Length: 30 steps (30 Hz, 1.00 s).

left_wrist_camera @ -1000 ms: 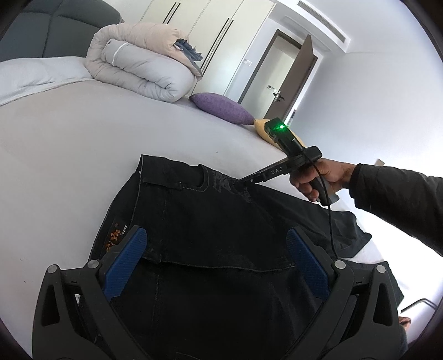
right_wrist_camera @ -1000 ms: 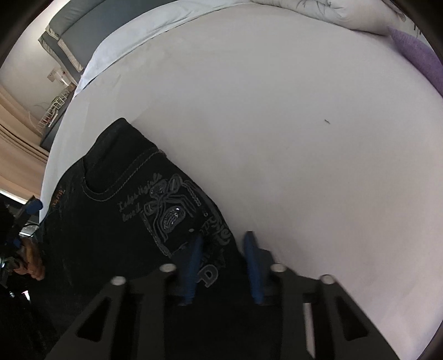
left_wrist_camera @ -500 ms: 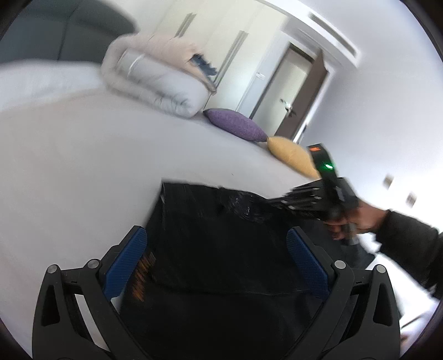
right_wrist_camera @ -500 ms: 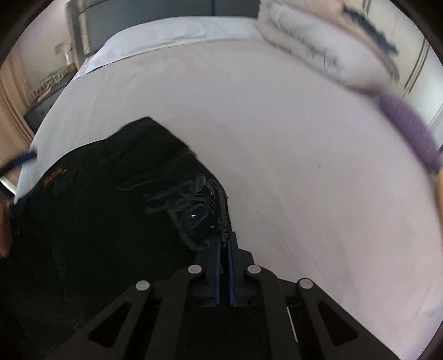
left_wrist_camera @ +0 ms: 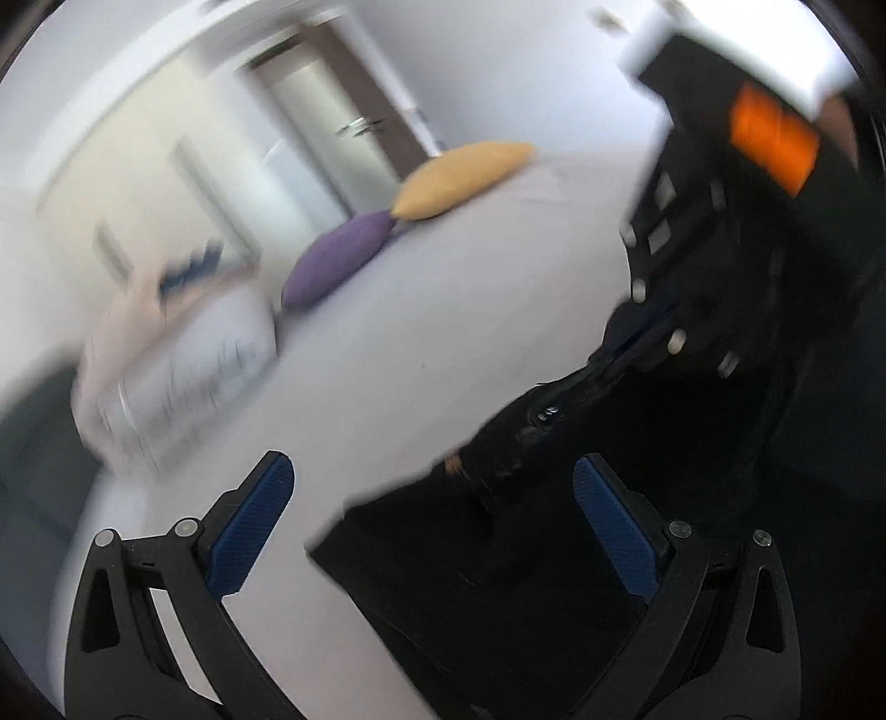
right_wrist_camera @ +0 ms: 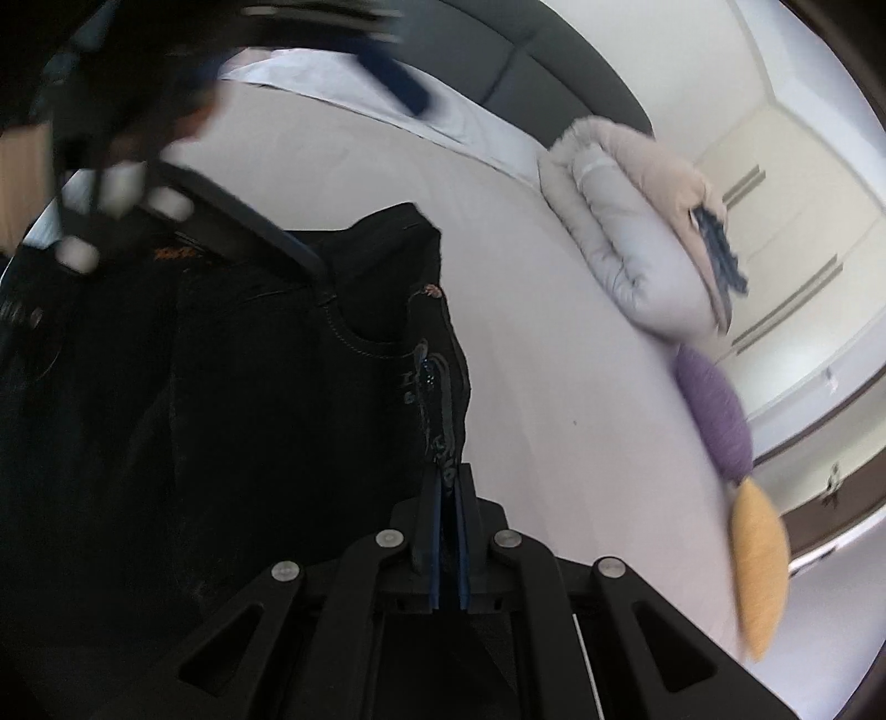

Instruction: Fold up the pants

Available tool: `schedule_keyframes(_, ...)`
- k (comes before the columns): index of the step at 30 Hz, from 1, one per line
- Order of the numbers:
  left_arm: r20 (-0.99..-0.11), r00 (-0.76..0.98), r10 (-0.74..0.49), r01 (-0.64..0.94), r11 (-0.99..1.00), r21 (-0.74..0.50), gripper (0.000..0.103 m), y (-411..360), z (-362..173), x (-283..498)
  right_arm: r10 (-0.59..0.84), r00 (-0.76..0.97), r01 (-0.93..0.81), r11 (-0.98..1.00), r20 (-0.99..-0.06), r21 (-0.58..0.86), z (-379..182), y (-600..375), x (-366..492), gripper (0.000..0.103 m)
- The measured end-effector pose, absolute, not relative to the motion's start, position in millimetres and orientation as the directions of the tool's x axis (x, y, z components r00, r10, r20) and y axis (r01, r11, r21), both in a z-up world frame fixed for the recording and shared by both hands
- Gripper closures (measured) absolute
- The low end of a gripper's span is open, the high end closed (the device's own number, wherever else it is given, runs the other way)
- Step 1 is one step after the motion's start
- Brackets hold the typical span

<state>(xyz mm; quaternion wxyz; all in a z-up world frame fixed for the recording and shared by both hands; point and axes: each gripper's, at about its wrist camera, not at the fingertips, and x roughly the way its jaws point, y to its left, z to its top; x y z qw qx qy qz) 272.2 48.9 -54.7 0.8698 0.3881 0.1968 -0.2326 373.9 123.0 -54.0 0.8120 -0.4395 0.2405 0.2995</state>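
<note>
A bright bedroom with a wide bed and pale walls.

The bed (right_wrist_camera: 332, 183) was covered with a smooth white sheet and took most of both views. At its head stood a dark grey padded headboard (right_wrist_camera: 554, 50), with a white pillow (right_wrist_camera: 459, 127) lying just under it. A rolled duvet (right_wrist_camera: 637, 232), light grey and beige, rested on the mattress, and beside it lay a purple cushion (right_wrist_camera: 717, 415) and then a yellow cushion (right_wrist_camera: 761, 559). Behind them stood cream wardrobe doors (right_wrist_camera: 792, 232) with long dark handles. In the blurred left view a dark brown door frame (left_wrist_camera: 382, 116) showed in the white wall (left_wrist_camera: 554, 72). Soft daylight filled the room.
</note>
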Motion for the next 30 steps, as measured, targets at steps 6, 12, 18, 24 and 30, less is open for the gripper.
schedule_keyframes(6, -0.502, 0.850, -0.159, 0.527, 0.276, 0.804, 0.000, 15, -110, 274, 0.294, 0.712, -0.696, 0.417, -0.638, -0.585, -53, 120, 357, 0.098)
schedule_keyframes(12, -0.556, 0.819, -0.142, 0.574, 0.218, 0.789, 0.031, 22, -127, 284, 0.286, 0.720, -0.692, 0.371, -0.633, -0.619, -61, 123, 344, 0.098)
schedule_keyframes(18, -0.632, 0.765, -0.124, 0.641, 0.252, 0.725, 0.092, 32, -126, 282, 0.282, 0.727, -0.686, 0.336, -0.626, -0.645, -62, 129, 326, 0.098)
schedule_keyframes(24, -0.663, 0.736, -0.137, 0.674, 0.229, 0.702, 0.098, 49, -132, 237, 0.275, 0.722, -0.692, 0.266, -0.636, -0.671, -71, 138, 292, 0.098)
schedule_keyframes(30, -0.699, 0.699, -0.154, 0.714, 0.208, 0.668, 0.098, 57, -149, 187, 0.236, 0.720, -0.686, 0.103, -0.652, -0.720, -103, 149, 232, 0.098)
